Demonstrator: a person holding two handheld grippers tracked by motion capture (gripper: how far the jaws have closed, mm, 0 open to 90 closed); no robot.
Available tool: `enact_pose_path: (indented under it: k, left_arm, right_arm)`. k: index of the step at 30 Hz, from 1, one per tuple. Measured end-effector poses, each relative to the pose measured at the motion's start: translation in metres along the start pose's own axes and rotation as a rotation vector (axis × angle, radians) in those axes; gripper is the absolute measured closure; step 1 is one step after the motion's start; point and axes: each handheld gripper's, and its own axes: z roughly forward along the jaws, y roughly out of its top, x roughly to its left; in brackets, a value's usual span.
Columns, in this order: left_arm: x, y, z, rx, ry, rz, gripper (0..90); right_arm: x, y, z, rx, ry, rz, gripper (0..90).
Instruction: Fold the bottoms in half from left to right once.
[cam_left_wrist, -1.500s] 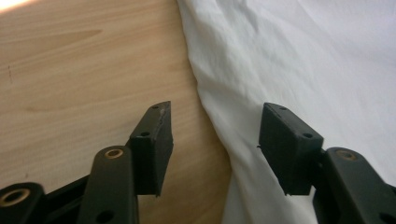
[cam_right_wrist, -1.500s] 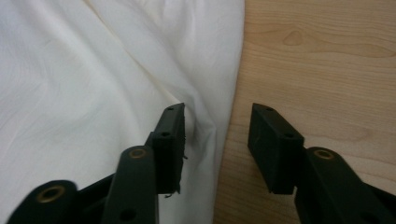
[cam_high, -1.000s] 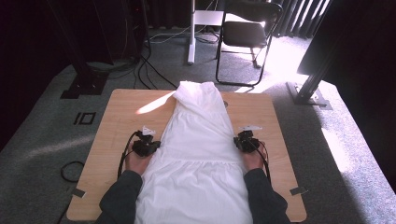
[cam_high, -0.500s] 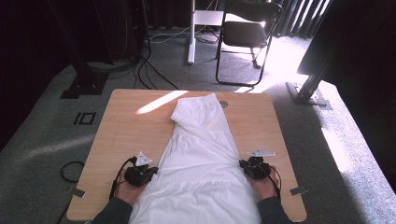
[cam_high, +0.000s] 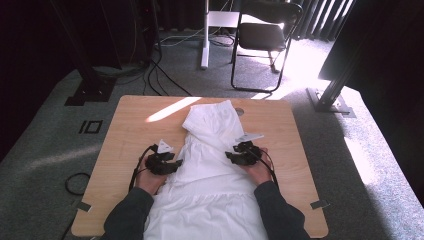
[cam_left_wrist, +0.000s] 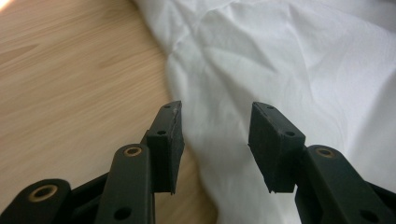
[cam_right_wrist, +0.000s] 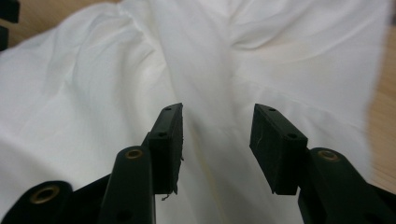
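A white garment (cam_high: 212, 170) lies lengthwise down the middle of the wooden table (cam_high: 130, 130), its near end hanging over the front edge between the person's sleeves. My left gripper (cam_high: 176, 165) rests at the cloth's left edge, pointing inward. In the left gripper view the gripper (cam_left_wrist: 215, 135) stands open over that edge of the garment (cam_left_wrist: 289, 60), with nothing pinched. My right gripper (cam_high: 230, 156) sits on the cloth's right side. Its jaws (cam_right_wrist: 215, 135) are apart above the white folds (cam_right_wrist: 93, 93). Both pairs of jaws have just been opening, and the cloth lies loose beneath them.
A streak of sunlight (cam_high: 172, 109) crosses the far tabletop, and bare wood runs on both sides of the garment. Beyond the table stand a black folding chair (cam_high: 262, 37), a white post (cam_high: 204, 35) and black stand bases (cam_high: 90, 92), with cables (cam_high: 160, 75) on the carpet.
Both hands have moved from the table's near edge forward and inward along the garment. The jaws, shut half a second ago, now stand apart. The garment's far end sits nearer than one second ago.
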Motion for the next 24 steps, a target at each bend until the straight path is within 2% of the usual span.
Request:
enact_pose_path:
  k: [1,2,3,4,5,6,7,8,9,10,12,14,16,17,19,20,22,24]
  left_arm:
    - [0.000,0.000,0.000,0.000,0.000,0.000,55.0]
    - [-0.003,0.002,0.010,0.024,-0.001,0.011,55.0]
    - [-0.005,0.002,0.014,0.030,-0.005,0.011,54.6]
    - [-0.006,0.001,0.017,0.042,-0.005,0.014,54.5]
    - [-0.007,-0.001,0.019,0.047,0.000,0.014,54.6]
    - [-0.007,-0.003,0.021,0.058,0.001,0.018,54.6]
    - [-0.007,-0.003,0.021,0.058,0.001,0.018,54.9]
    - [-0.006,-0.007,0.023,0.076,0.002,0.019,55.1]
    - [-0.005,-0.008,0.024,0.071,-0.002,0.012,55.6]
    - [-0.005,-0.009,0.024,0.062,-0.004,0.002,55.7]
    - [-0.006,-0.011,0.024,0.054,-0.007,0.000,55.7]
    - [-0.007,-0.010,0.024,0.058,-0.013,0.003,55.3]
    - [-0.006,-0.008,0.024,0.068,-0.021,0.002,53.8]
    - [-0.005,-0.007,0.023,0.066,-0.023,0.000,52.2]
    - [-0.005,-0.007,0.023,0.066,-0.023,0.000,51.5]
    - [0.002,0.005,0.016,0.019,-0.016,-0.020,49.9]
    - [0.008,0.016,0.014,-0.018,-0.009,-0.037,48.2]
    - [0.010,0.023,0.015,-0.027,-0.013,-0.044,46.9]
  right_arm:
    - [0.000,0.000,0.000,0.000,0.000,0.000,53.1]
    - [0.001,0.002,0.009,0.026,-0.010,-0.009,53.3]
    - [0.000,0.005,0.020,0.065,-0.032,-0.020,67.9]
    - [-0.004,0.005,0.021,0.052,-0.036,-0.023,74.9]
    - [-0.009,0.006,0.017,0.018,-0.048,-0.006,80.2]
    - [-0.016,0.006,0.011,-0.024,-0.055,0.040,83.3]
    - [-0.016,0.006,0.011,-0.024,-0.055,0.040,83.3]
    - [-0.036,0.006,-0.005,-0.090,-0.120,0.129,86.5]
    - [-0.043,0.005,-0.008,-0.091,-0.153,0.148,86.9]
    - [-0.051,0.002,-0.009,-0.088,-0.182,0.175,87.0]
    - [-0.067,-0.009,-0.005,-0.057,-0.206,0.233,86.6]
    - [-0.072,-0.017,0.004,-0.008,-0.219,0.263,84.4]
    - [-0.071,-0.025,0.015,0.027,-0.228,0.250,80.7]
    - [-0.070,-0.027,0.015,0.005,-0.223,0.249,78.7]
    - [-0.070,-0.027,0.015,0.006,-0.225,0.262,78.7]
    - [-0.071,-0.026,0.015,0.021,-0.254,0.252,63.7]
    - [-0.074,-0.026,0.014,0.025,-0.250,0.269,59.7]
    - [-0.075,-0.026,0.014,0.025,-0.252,0.279,57.2]
